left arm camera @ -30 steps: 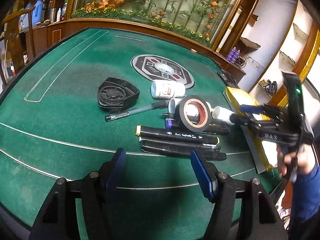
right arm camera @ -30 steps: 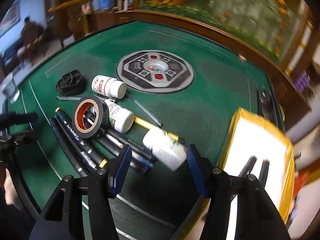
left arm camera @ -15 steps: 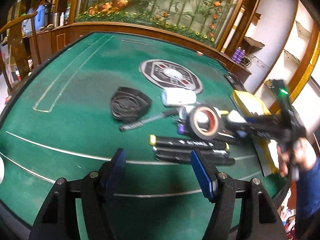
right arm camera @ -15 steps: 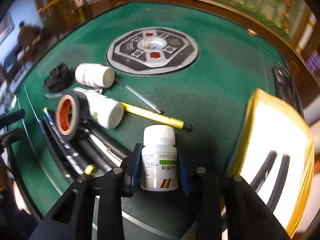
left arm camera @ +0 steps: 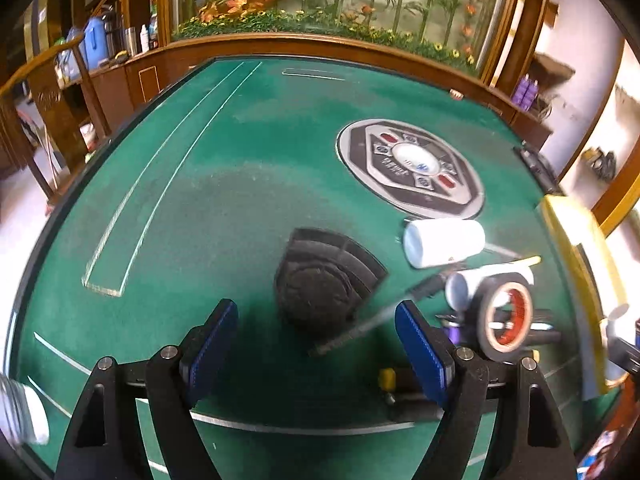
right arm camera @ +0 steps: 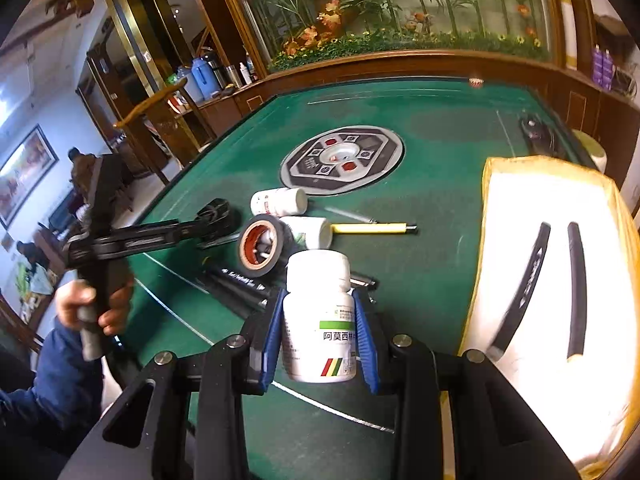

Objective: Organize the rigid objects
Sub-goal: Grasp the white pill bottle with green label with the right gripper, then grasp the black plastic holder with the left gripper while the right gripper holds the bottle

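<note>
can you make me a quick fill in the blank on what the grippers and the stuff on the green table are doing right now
1. The right gripper has its fingers shut on a white ____ with a green-striped label.
2. In the yellow-rimmed tray lie ____ black markers.
3. The tape roll has a ____ inner core.
4. The left gripper is opening, and between its fingers there is ____ held.

Missing words: pill bottle; two; red; nothing

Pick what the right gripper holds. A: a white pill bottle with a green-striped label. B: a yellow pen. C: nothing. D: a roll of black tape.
A: the right gripper has its blue pads pressed on both sides of the white pill bottle with a green-striped label.
</note>
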`<action>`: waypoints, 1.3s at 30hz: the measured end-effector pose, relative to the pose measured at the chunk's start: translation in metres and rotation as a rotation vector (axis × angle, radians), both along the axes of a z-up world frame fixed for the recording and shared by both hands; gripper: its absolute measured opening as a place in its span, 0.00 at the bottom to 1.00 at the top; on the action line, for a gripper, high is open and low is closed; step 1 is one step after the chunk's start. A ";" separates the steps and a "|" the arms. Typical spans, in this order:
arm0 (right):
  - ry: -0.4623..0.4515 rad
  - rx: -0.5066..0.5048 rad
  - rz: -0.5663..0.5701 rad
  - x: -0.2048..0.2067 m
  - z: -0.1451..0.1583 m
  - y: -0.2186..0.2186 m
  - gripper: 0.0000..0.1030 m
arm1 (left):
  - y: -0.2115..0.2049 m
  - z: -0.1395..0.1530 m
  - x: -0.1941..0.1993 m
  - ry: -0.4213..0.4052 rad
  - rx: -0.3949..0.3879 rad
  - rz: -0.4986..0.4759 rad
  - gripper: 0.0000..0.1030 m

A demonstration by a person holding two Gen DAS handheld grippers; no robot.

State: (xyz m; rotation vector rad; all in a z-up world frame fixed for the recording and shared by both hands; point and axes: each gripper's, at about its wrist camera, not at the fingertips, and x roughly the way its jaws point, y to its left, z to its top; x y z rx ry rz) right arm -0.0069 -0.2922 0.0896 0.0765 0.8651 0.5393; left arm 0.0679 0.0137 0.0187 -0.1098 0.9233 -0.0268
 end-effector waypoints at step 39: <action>0.063 0.064 -0.032 -0.019 -0.026 -0.010 0.31 | -0.075 0.059 -0.061 -0.184 -0.102 -0.209 0.65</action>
